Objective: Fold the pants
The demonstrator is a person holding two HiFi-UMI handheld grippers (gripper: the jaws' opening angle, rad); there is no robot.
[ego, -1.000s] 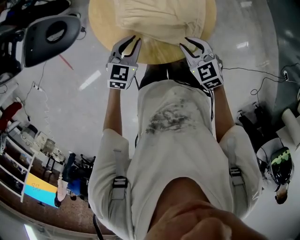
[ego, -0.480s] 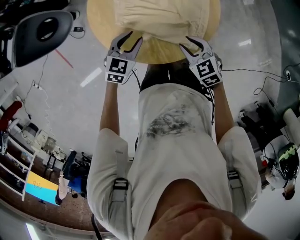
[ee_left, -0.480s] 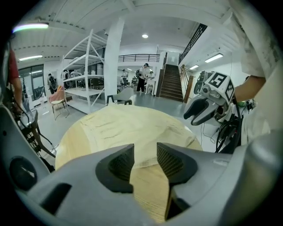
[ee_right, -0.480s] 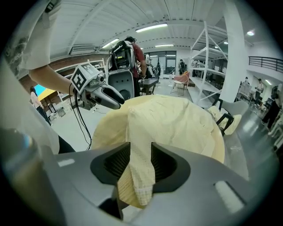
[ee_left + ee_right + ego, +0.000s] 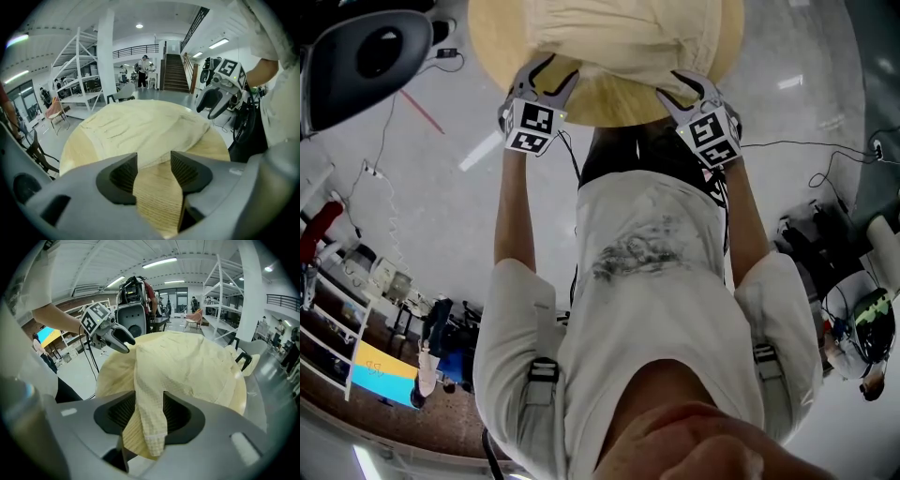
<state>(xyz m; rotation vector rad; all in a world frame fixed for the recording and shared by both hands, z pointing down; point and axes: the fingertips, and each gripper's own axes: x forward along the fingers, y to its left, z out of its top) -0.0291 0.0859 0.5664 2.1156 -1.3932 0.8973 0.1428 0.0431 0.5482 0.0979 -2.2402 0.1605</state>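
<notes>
Right gripper view: our right gripper (image 5: 150, 416) jaws just opened, released; pants (image 5: 187, 366) leg end lies slack between them, at table's (image 5: 112, 378) near edge. Left gripper (image 5: 153, 173) likewise just opened, empty, above bare table wood. We risk hem snagging on jaw during pull-back, dragging fold off table.

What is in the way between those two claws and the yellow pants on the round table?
Nothing visible. The left gripper, its jaws just opening, has only bare table between them, the pants just ahead. A flap of the pants hangs between the jaws of the right gripper, also just opening.
</notes>
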